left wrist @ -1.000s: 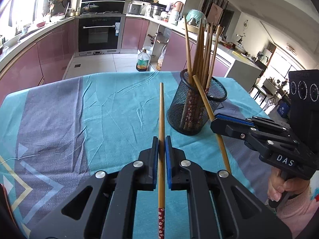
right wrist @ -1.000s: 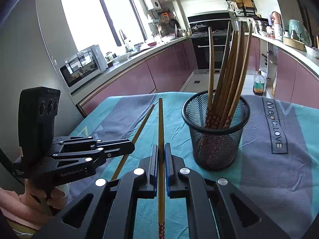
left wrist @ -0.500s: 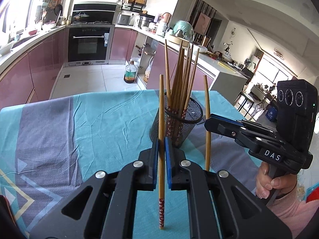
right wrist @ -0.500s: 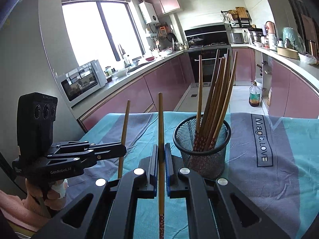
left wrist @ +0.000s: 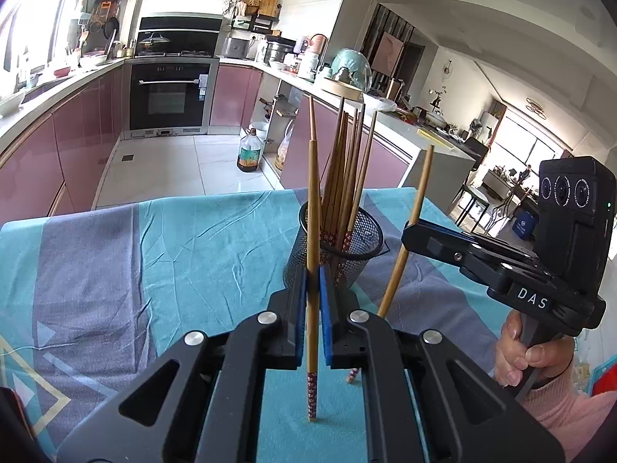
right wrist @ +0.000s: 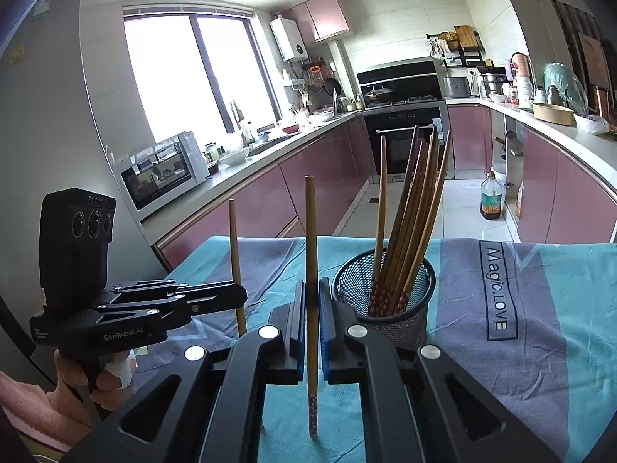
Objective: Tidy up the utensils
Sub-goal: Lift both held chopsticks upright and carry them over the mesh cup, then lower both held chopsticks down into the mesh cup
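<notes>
A black mesh holder (left wrist: pixel 334 249) (right wrist: pixel 385 293) stands on the teal and grey tablecloth (left wrist: pixel 173 254) with several wooden chopsticks upright in it. My left gripper (left wrist: pixel 313 289) is shut on one chopstick (left wrist: pixel 313 200), held nearly upright just in front of the holder. My right gripper (right wrist: pixel 312 301) is shut on a second chopstick (right wrist: pixel 311 231), also nearly upright, left of the holder. In the left wrist view the right gripper (left wrist: pixel 408 235) shows at the right with its chopstick (left wrist: pixel 408 231). In the right wrist view the left gripper (right wrist: pixel 241 297) shows at the left with its chopstick (right wrist: pixel 236 262).
A person's hands in pink sleeves (left wrist: pixel 528 355) (right wrist: pixel 77 382) hold the gripper handles. Kitchen counters, an oven (left wrist: pixel 169 92) and a bottle on the floor (left wrist: pixel 248 152) lie beyond the table's far edge. A microwave (right wrist: pixel 162 169) sits on the left counter.
Both grippers rose and tipped their chopsticks from lying flat toward upright. The holder now sits lower and farther off in both views.
</notes>
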The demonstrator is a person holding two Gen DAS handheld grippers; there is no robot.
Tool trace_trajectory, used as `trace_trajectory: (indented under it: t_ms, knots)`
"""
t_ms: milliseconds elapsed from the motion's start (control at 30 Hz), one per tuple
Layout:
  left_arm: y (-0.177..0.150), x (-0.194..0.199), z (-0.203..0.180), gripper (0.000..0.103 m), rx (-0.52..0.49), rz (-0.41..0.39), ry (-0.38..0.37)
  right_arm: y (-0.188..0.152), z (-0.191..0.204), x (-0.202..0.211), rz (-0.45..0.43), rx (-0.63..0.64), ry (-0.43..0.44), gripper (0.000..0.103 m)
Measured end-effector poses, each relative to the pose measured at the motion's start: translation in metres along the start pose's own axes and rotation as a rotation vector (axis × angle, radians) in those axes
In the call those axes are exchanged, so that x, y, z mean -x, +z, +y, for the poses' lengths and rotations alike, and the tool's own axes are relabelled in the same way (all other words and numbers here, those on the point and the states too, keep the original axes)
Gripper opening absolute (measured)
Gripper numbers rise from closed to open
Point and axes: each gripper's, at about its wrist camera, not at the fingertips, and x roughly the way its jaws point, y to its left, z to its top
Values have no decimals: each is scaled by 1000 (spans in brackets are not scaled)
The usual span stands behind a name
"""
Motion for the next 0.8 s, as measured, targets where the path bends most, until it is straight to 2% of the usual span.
trace_trajectory:
  t_ms: [800]
  knots:
    - [27,2,3,7,-4,-62,-4,32,-5,19,-81,38,-27,5]
